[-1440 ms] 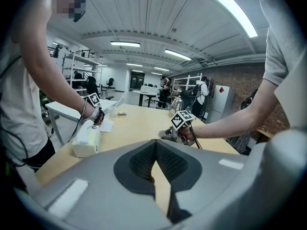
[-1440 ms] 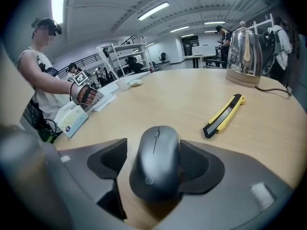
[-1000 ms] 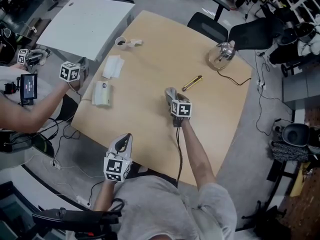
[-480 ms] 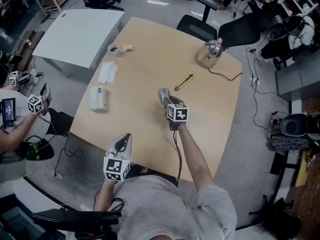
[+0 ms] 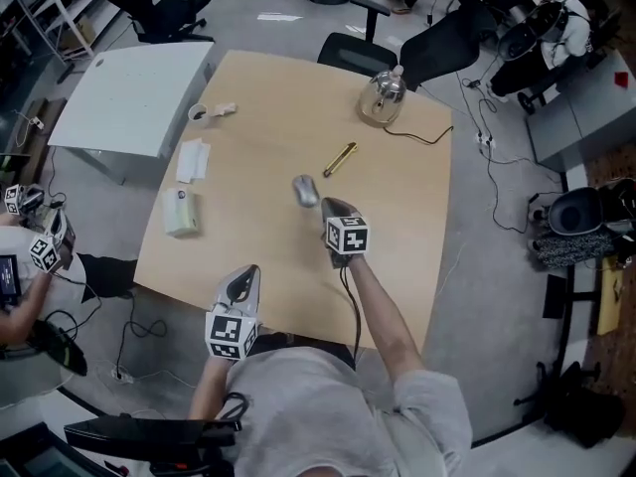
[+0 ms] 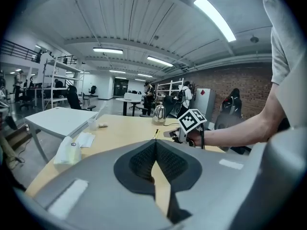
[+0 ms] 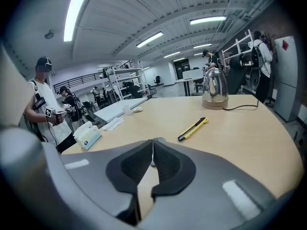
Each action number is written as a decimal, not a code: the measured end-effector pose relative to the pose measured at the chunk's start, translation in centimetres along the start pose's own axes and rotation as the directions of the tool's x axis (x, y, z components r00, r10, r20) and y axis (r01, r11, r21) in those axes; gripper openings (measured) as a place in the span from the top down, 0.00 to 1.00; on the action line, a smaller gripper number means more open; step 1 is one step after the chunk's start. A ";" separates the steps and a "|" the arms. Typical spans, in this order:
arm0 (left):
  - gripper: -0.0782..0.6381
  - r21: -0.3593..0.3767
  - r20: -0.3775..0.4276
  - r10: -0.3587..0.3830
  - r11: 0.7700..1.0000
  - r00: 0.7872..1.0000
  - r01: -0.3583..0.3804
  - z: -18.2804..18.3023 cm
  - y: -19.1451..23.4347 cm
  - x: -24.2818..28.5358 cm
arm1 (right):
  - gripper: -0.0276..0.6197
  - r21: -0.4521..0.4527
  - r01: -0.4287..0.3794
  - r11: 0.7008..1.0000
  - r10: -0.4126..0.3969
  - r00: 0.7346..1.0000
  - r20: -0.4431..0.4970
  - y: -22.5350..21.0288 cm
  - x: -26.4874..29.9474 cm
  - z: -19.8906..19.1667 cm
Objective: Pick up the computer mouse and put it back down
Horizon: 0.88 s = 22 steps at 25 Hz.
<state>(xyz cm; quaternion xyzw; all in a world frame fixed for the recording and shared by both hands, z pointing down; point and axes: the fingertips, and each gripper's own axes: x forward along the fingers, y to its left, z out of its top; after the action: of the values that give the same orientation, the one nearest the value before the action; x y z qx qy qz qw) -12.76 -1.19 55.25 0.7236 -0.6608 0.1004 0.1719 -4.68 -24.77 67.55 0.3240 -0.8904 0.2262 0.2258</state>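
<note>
The grey computer mouse (image 5: 305, 191) lies free on the wooden table (image 5: 412, 237), near its middle. My right gripper (image 5: 332, 210) hovers just short of the mouse, on the side nearer me. Its jaws have just been closing and now stand shut with nothing between them. In the right gripper view the black pads (image 7: 165, 163) meet and hide nearly all of the mouse. My left gripper (image 5: 244, 280) hangs over the table's near edge, also shut and empty. In the left gripper view its pads (image 6: 169, 162) touch at the tips.
A yellow utility knife (image 5: 339, 158) lies beyond the mouse, and a metal kettle (image 5: 381, 98) with its cord stands at the far edge. A tissue box (image 5: 181, 214), papers (image 5: 192, 160) and a cup (image 5: 199, 113) are at the left. A white table (image 5: 129, 97) and chairs (image 5: 358, 53) surround it. Another person (image 5: 40, 256) stands at the left.
The right gripper had its open jaws over the mouse. It has drawn back toward me and upward, leaving the mouse on the table, and closed empty. The left gripper barely shifted.
</note>
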 end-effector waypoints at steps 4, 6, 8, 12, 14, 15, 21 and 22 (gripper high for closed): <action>0.86 0.016 0.006 -0.037 0.999 0.999 0.037 0.3 -1.1 0.5 | 0.95 0.015 0.020 1.000 -0.021 0.999 0.033 -0.7 -2.5 -0.2; 0.86 0.027 0.010 -0.060 0.998 0.998 0.060 0.5 -1.7 0.8 | 0.95 0.022 0.030 0.999 -0.031 0.998 0.048 -1.0 -3.8 -0.4; 0.86 0.039 0.014 -0.082 0.996 0.997 0.081 0.7 -2.3 1.1 | 0.95 0.027 0.040 0.999 -0.041 0.997 0.067 -1.2 -5.2 -0.4; 0.86 0.062 0.010 -0.122 0.991 0.992 0.121 1.0 -3.5 1.6 | 0.95 0.055 0.058 0.997 -0.064 0.990 0.123 -1.8 -8.4 0.0; 0.86 0.073 0.007 -0.142 0.987 0.990 0.141 1.0 -3.9 1.9 | 0.95 0.071 0.068 0.995 -0.078 0.985 0.152 -2.1 -9.9 0.3; 0.86 0.078 0.006 -0.150 0.986 0.989 0.149 1.0 -4.1 2.0 | 0.95 0.075 0.073 0.995 -0.084 0.982 0.167 -2.1 -10.6 0.5; 0.86 0.110 0.007 -0.201 0.974 0.980 0.199 1.5 -5.8 2.7 | 0.95 0.092 0.112 0.989 -0.131 0.964 0.233 -2.7 -15.0 0.3; 0.86 0.117 0.007 -0.211 0.971 0.977 0.209 1.7 -6.2 2.7 | 0.95 0.097 0.121 0.988 -0.142 0.960 0.242 -2.8 -15.8 0.2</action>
<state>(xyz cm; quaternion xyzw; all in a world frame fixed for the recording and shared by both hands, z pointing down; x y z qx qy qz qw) -6.49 -3.90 54.00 0.7992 -0.5753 0.1127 0.1329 8.01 -19.32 59.43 0.4172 -0.8782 0.2045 0.1137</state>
